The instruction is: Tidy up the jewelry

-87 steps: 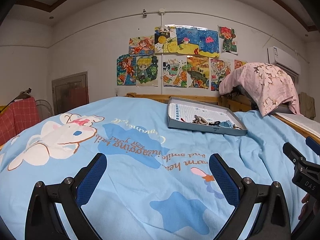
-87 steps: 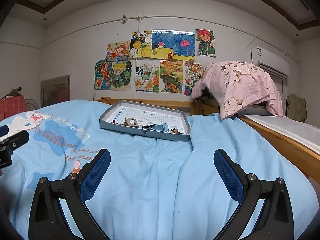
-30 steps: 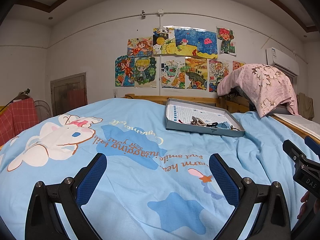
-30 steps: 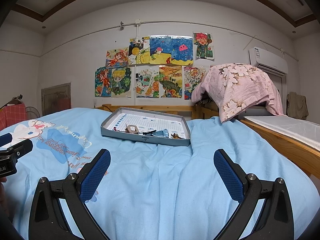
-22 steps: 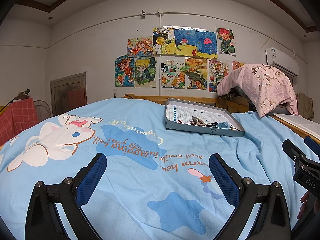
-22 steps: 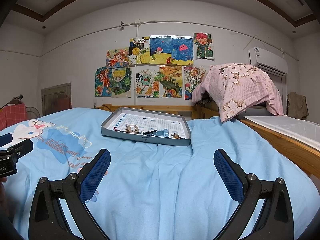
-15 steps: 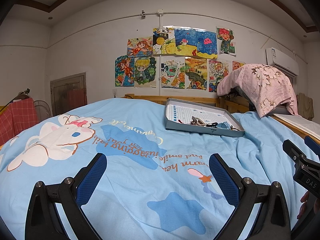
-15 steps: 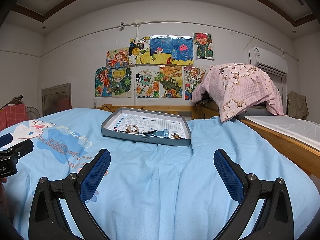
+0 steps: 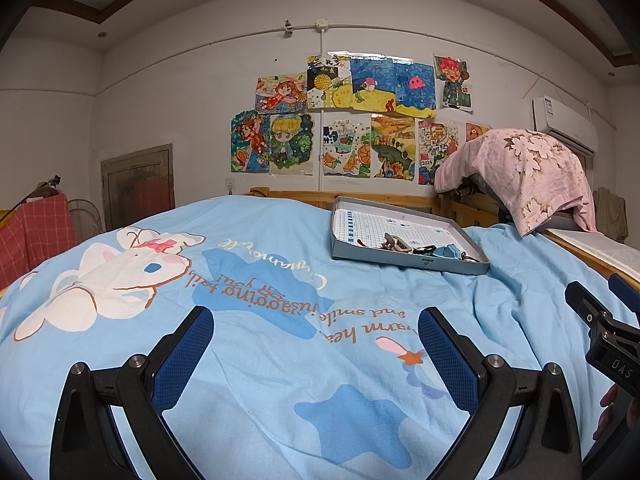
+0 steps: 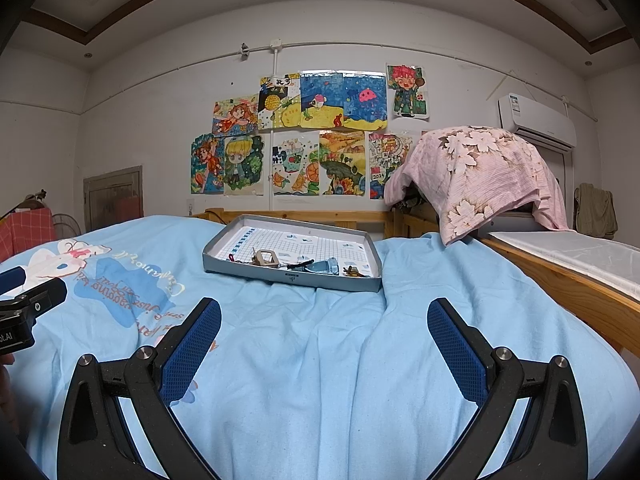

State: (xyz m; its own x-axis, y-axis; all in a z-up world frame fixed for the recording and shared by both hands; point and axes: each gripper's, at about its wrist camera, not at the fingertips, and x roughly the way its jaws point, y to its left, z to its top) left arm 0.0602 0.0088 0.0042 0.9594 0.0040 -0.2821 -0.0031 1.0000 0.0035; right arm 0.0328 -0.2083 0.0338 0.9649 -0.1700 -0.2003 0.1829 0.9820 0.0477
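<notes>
A shallow grey tray with a gridded white lining lies on the blue bedspread, well ahead of both grippers. Along its near edge sits a small heap of jewelry: a beige ring-shaped piece, a dark clip, a blue piece and a small brownish item. My right gripper is open above the spread, roughly in line with the tray. My left gripper is open too, with the tray ahead to its right. Nothing lies between either pair of fingers.
The blue cartoon bedspread covers the whole bed. A wooden rail runs along the right side, with a pink flowered cloth draped over something behind it. The far wall carries several drawings.
Both views have dipped slightly since 2.9 s ago, so the tray sits a little higher in frame. Over the last second nothing has visibly moved.
</notes>
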